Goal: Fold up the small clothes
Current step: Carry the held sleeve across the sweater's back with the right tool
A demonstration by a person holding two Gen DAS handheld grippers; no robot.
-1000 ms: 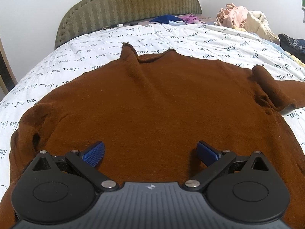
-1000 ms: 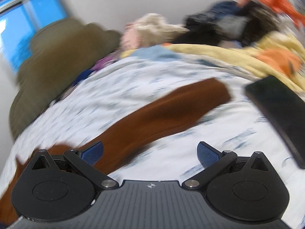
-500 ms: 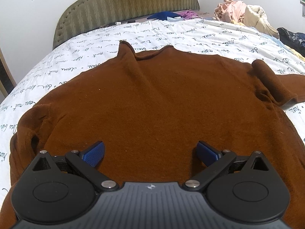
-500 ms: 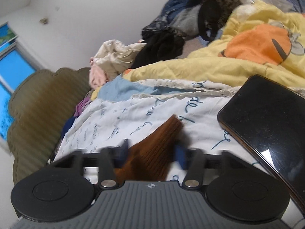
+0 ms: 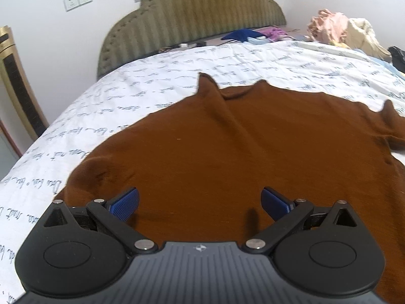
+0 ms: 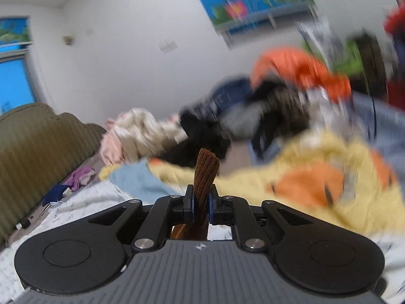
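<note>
A brown knit sweater lies spread flat on the white printed bedsheet, collar toward the headboard. My left gripper hovers open over the sweater's lower body, empty. My right gripper is shut on the ribbed cuff of the sweater's sleeve, which sticks up between the fingers. The sleeve is lifted off the bed. The rest of the sleeve is hidden below the right gripper.
An olive padded headboard stands at the far end. A pile of mixed clothes and a yellow and orange blanket lie at the bed's right side. Pink and cream clothes sit at the back right.
My right gripper closed on the sleeve cuff and lifted it, tilting upward. My left gripper shifted slightly left over the sweater and stayed open. The sweater's right shoulder got pulled.
</note>
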